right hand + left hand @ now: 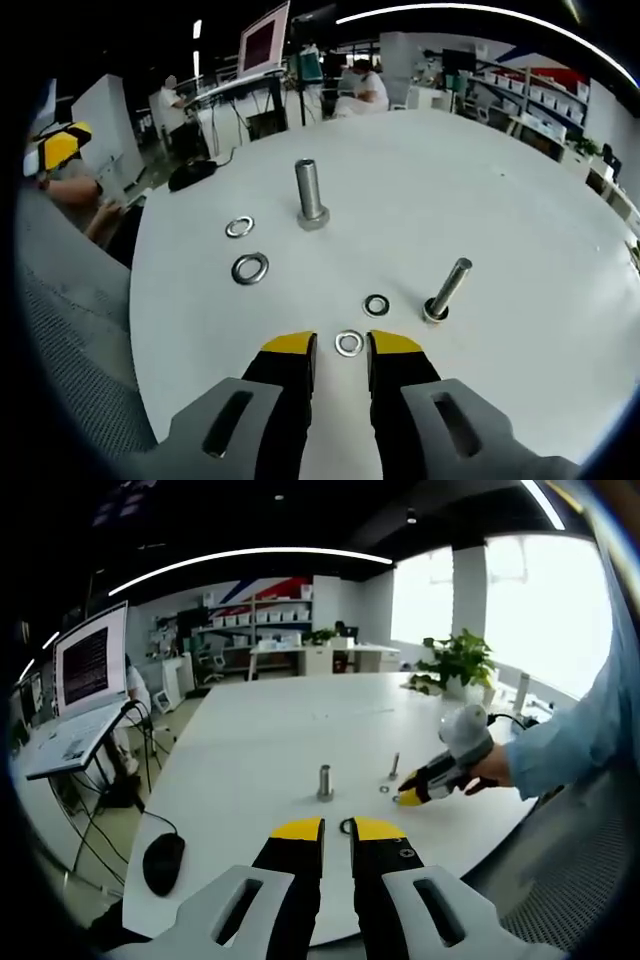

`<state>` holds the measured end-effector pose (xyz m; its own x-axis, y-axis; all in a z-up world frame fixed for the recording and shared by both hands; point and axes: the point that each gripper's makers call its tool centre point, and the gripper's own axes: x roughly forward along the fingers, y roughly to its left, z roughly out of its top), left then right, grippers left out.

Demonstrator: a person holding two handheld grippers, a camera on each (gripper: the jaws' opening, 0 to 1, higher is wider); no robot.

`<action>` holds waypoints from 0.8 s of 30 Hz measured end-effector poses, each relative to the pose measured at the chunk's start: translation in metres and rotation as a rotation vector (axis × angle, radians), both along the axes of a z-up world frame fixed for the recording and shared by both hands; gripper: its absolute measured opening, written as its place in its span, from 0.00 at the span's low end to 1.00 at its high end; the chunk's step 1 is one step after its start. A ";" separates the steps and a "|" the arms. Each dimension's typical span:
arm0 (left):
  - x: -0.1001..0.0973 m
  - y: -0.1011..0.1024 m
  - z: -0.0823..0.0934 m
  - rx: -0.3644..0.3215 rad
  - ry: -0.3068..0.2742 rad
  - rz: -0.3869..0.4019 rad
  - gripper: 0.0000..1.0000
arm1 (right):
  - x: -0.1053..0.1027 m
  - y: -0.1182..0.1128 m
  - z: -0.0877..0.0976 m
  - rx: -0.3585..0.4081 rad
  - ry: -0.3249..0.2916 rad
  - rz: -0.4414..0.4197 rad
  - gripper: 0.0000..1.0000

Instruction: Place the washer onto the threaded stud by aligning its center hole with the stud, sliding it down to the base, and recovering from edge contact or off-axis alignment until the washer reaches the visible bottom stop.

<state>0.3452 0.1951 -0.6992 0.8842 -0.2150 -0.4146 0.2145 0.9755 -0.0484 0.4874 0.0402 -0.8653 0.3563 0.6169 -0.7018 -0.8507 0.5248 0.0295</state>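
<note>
Resting on the white table (pixel 520 200): two upright studs, thick (pixel 309 194) and thin (pixel 447 290), four washers. Right tool (pixel 340 352) released, jaws straddling small washer (pixel 349 343) flat on table. Left tool (pixel 337 832) released, a ring half-hidden between its tips.

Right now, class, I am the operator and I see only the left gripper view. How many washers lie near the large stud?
Observer: Two, seen in the right gripper view: a larger washer and a smaller washer, both flat on the table beside the large stud, neither on it.
Operator: Does the right gripper hold a washer?
Observer: No. The right gripper is open, and a third washer lies flat on the table between its yellow tips, not clamped.
</note>
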 end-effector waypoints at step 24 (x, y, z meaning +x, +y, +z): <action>0.000 -0.001 -0.002 0.003 0.009 -0.005 0.08 | 0.003 -0.005 -0.007 -0.017 -0.043 0.001 0.20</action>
<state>0.3449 0.1946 -0.7014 0.8797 -0.2175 -0.4229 0.2185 0.9747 -0.0469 0.4904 0.0353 -0.8723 0.3862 0.6049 -0.6963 -0.8513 0.5244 -0.0166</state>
